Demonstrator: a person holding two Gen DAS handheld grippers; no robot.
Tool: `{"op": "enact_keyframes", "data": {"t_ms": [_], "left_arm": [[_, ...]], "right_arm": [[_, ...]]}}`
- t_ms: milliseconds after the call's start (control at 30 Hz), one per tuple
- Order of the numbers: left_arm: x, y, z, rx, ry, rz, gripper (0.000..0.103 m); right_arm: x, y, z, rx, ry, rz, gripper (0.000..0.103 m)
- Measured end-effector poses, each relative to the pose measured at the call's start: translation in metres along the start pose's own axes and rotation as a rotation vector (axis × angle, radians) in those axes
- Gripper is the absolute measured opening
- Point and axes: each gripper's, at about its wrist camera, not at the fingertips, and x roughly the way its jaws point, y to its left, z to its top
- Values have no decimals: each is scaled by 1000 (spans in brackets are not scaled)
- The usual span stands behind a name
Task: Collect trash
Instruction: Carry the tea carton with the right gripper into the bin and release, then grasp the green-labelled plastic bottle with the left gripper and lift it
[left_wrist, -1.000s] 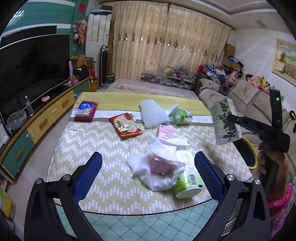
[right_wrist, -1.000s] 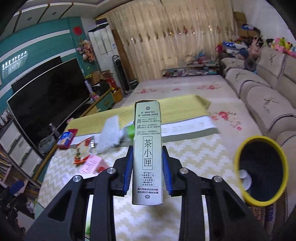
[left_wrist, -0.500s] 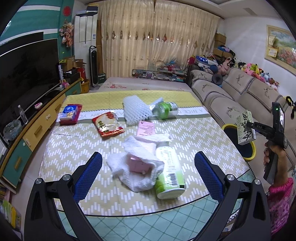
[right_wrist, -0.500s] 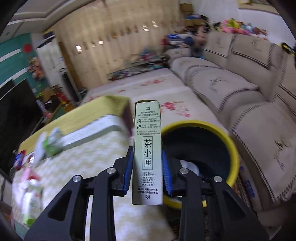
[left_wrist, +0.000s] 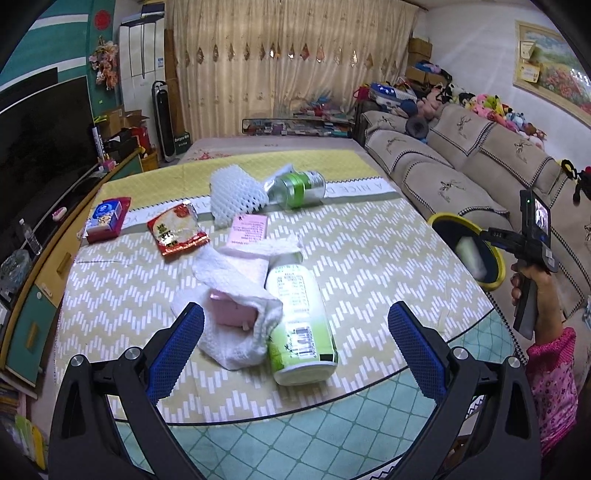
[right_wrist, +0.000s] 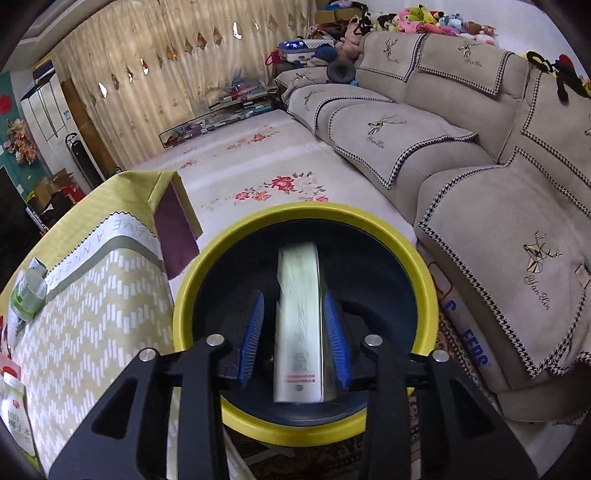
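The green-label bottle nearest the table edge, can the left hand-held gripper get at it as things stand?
Probably yes. The left hand-held gripper is open and empty, with the bottle lying between its fingers. The white foam net touches the bottle's left side and might get caught.

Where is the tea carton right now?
In the right wrist view, the tea carton is between the opening right gripper pads, over the yellow-rimmed bin beside the table.

On the table (left_wrist: 369, 251): bottle (left_wrist: 301, 317) beside cloth (left_wrist: 236, 306), snack packet (left_wrist: 177, 230) behind. Right of table, bin (right_wrist: 369, 229), carton (right_wrist: 299, 317) over its mouth; sofa (right_wrist: 480, 184) beyond.
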Motion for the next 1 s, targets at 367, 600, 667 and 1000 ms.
{"op": "enact_keyframes", "data": {"t_ms": [367,600,667,1000], "left_arm": [[9,0,-24,-6,67,-35,84],[21,1,-32,-39,98,-81,74],[23,-3,-33,-30,109,-87,71],[42,-17,-32,-48,158,-120,71]], "right_arm": [[-33,5,-9,-20,-40,57,41],[-38,8,-11,-17,-40,86,41],[-37,7,-11,-12,-36,90,42],[-33,-1,-13,7,-25,109,43]]}}
